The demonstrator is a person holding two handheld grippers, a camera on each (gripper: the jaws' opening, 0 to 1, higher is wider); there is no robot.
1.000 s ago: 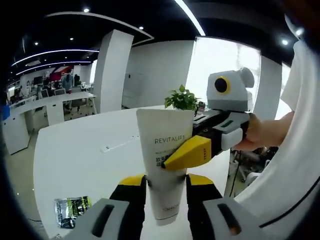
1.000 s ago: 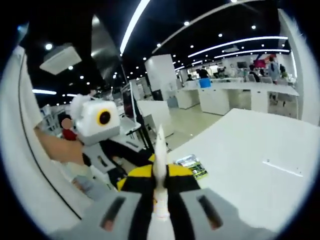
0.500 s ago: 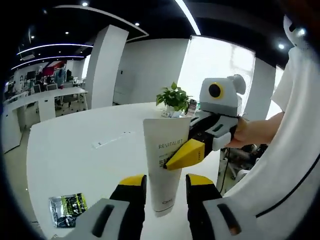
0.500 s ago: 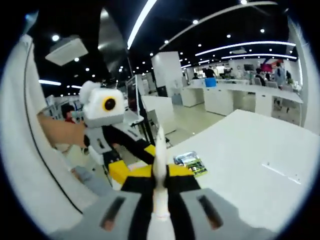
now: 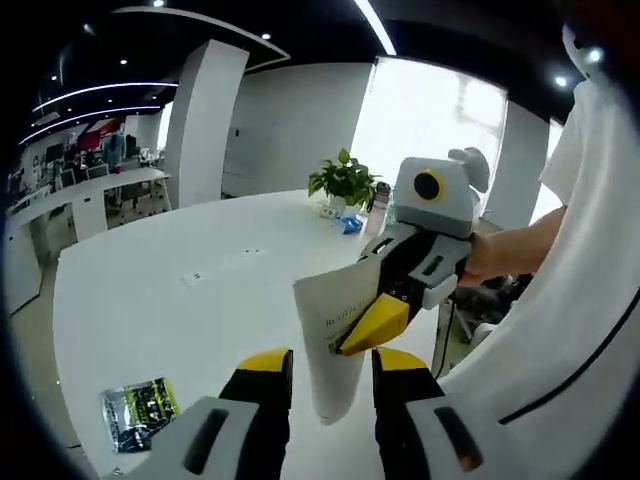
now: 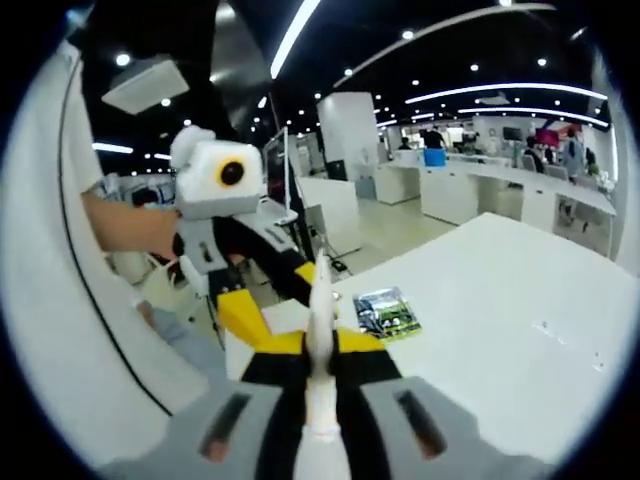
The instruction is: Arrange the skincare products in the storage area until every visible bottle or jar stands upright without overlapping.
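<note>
midair, a tube between two grips

meanwhile my right gripper (image 5: 365, 325) is clamped on the white cream tube (image 5: 338, 335), seen edge-on between its jaws in the right gripper view (image 6: 320, 300). my left gripper (image 5: 330, 375) stands parted around the tube's lower end, apparently not pinching it. the tube hangs tilted above the white table (image 5: 170, 300), a green sachet (image 5: 138, 408) lying near the edge. a soft tube may slip or twist, i judge, and land flat.
</note>
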